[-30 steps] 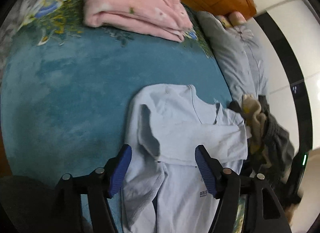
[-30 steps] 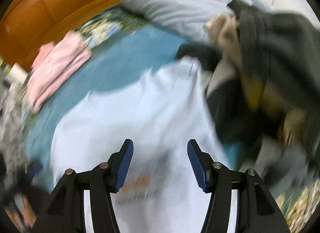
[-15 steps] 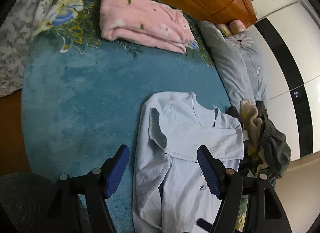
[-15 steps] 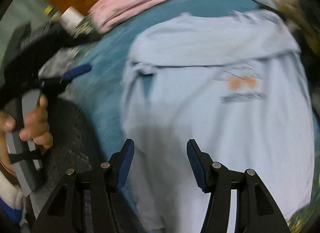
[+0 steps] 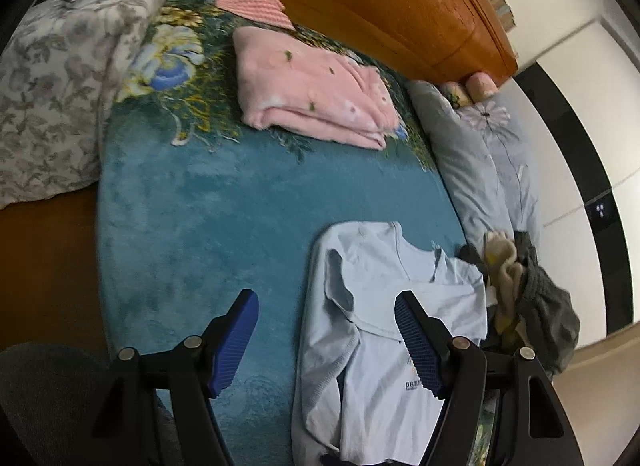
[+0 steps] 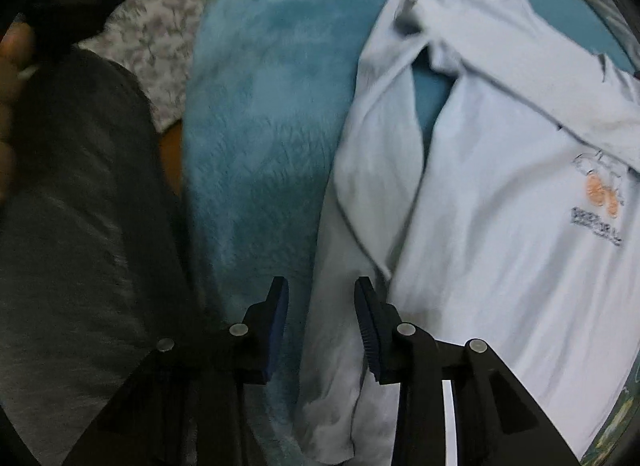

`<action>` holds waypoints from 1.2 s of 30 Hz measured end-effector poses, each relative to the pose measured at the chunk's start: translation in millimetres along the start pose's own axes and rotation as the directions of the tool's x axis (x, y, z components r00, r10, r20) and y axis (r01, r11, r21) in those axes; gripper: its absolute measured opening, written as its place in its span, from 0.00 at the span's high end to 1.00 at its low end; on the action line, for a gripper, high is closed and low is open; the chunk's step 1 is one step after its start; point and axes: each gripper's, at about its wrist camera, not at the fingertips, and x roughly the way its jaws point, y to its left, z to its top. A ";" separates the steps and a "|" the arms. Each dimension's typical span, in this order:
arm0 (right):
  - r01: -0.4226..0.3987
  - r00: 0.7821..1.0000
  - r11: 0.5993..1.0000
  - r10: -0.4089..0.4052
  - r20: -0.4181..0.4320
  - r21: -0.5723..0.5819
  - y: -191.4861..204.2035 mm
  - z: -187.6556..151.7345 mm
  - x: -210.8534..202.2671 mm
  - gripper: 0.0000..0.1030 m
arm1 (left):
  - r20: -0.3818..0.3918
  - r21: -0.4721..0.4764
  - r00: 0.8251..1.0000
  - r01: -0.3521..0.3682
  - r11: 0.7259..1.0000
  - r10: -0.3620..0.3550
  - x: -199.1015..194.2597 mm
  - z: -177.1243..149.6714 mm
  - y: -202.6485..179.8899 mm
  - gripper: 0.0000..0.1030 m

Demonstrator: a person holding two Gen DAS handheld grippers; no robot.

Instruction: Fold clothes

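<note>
Light-blue T-shirt [image 5: 380,330] lies rumpled on teal blanket [image 5: 224,217], sleeve folded inward.

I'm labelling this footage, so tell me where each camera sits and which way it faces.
Left wrist: on the left gripper, looking across the blue blanket toward the headboard; its open fingers show.
Right wrist: on the right gripper, looking down at the T-shirt's edge; fingers and a dark trouser leg show.
Shared: T-shirt, blanket.
</note>
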 end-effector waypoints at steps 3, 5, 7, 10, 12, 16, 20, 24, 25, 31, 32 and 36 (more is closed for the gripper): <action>0.044 0.999 0.999 -0.044 -0.016 -0.008 2.7 0.8 10.6 0.69 | 0.016 -0.010 1.000 -0.005 1.000 0.005 -5.4 2.1 3.9 0.28; 0.093 0.996 0.995 -0.093 -0.013 -0.029 6.0 0.8 13.4 0.88 | 0.026 -0.017 1.000 -0.008 1.000 0.008 -9.1 3.5 6.4 0.28; 0.119 0.993 0.992 -0.120 -0.017 -0.034 5.8 1.6 15.1 0.96 | 0.036 -0.024 0.999 -0.011 1.000 0.011 -12.7 4.8 9.0 0.28; 0.035 0.999 0.999 -0.035 -0.001 0.028 -2.0 4.2 4.0 0.98 | 0.045 -0.026 0.999 -0.004 1.000 0.005 -15.8 5.2 9.3 0.28; -0.102 0.994 0.989 0.098 0.046 0.106 -11.4 6.5 -14.1 0.98 | 0.050 -0.028 0.999 0.003 1.000 -0.002 -17.5 4.9 9.4 0.28; -0.381 0.909 0.905 0.330 0.254 0.188 -35.6 15.0 -77.0 0.98 | 0.062 -0.024 0.998 0.020 1.000 -0.018 -20.2 4.4 5.3 0.28; -0.562 0.779 0.805 0.437 0.449 0.191 -70.2 30.9 -137.8 0.98 | 0.061 0.015 0.998 0.027 1.000 -0.028 -20.1 3.2 -9.8 0.28; -0.560 0.762 0.797 0.387 0.520 0.227 -111.8 58.9 -165.7 0.98 | 0.040 0.046 0.999 0.030 0.998 -0.032 -15.9 2.9 -24.9 0.28; -0.557 0.764 0.788 0.361 0.535 0.264 -131.7 62.9 -168.8 0.98 | 0.035 0.052 0.999 0.033 0.998 -0.035 -15.1 2.9 -28.5 0.28; -0.445 0.836 0.695 0.095 0.541 0.565 -237.9 93.6 -165.2 0.95 | -0.024 0.093 1.000 0.006 0.996 -0.003 6.1 3.5 -47.4 0.27; -0.418 0.851 0.684 0.065 0.521 0.597 -245.9 88.1 -161.7 0.94 | -0.041 0.099 0.999 -0.016 0.995 0.020 13.8 4.0 -48.8 0.27; -0.337 0.885 0.648 -0.030 0.464 0.683 -274.0 73.4 -148.7 0.77 | -0.097 0.075 0.993 -0.063 0.995 0.070 38.8 9.4 -46.4 0.27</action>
